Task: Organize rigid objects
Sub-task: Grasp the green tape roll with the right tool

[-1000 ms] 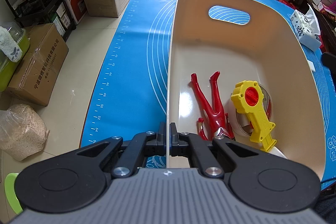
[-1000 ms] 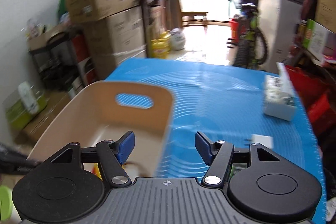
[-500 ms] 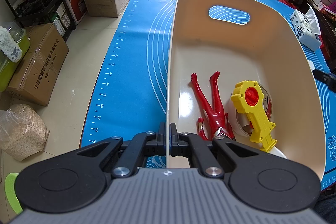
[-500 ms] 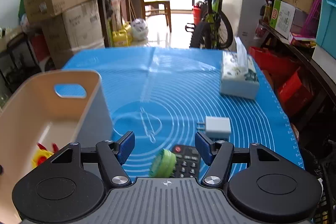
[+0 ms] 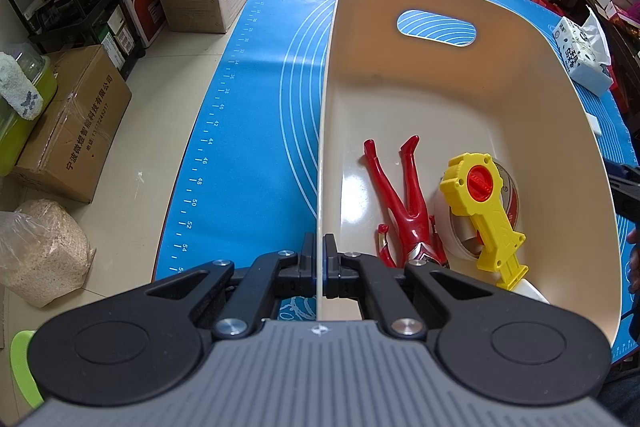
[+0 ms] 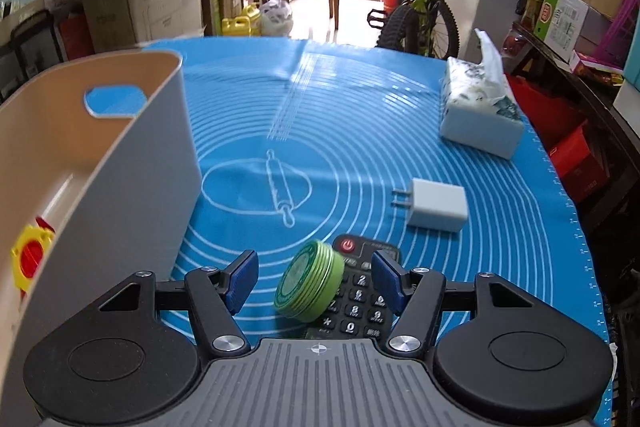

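My left gripper (image 5: 319,251) is shut on the near rim of a beige bin (image 5: 400,83). Inside the bin lie a red action figure (image 5: 404,199) and a yellow tape dispenser (image 5: 478,203) with its tape roll. My right gripper (image 6: 314,277) is open, low over the blue mat (image 6: 348,131), with a round green tin (image 6: 310,285) lying on its side between the fingers. The tin rests against a black remote control (image 6: 360,291). A white charger plug (image 6: 438,205) lies farther right. The bin (image 6: 132,155) stands to the left in the right wrist view.
A tissue box (image 6: 478,111) sits at the mat's far right, also seen in the left wrist view (image 5: 580,55). Cardboard boxes (image 5: 72,119) and a shelf line the floor to the left. A bicycle (image 6: 420,15) stands beyond the table.
My right gripper has swung right from the bin and come down over the green tin and remote. My left gripper has stayed clamped on the bin rim.
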The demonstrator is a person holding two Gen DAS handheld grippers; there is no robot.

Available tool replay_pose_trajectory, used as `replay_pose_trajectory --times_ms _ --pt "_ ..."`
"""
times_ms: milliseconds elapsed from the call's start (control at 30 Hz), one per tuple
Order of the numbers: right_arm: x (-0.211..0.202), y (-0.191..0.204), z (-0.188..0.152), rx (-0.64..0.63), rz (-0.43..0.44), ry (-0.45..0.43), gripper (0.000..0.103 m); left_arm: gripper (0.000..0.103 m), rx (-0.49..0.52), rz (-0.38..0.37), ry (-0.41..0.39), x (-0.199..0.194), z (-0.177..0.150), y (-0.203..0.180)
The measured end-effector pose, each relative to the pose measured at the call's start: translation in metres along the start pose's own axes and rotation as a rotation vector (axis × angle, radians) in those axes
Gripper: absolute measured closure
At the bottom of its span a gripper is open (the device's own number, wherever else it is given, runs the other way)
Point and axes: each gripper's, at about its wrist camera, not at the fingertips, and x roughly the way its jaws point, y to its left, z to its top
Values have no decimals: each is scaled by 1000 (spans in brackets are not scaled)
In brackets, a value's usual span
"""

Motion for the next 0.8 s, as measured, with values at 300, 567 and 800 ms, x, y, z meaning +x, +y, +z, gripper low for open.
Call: replay_pose_trajectory --times_ms 300,567,800 --pt "1 13 -3 -63 30 -7 59 100 0 1 0 0 0 -1" --pt "7 14 -1 -44 4 -9 75 100 1 -3 0 0 0 0" --pt "-22 7 5 -33 -11 -68 75 100 1 -2 1 0 0 0"
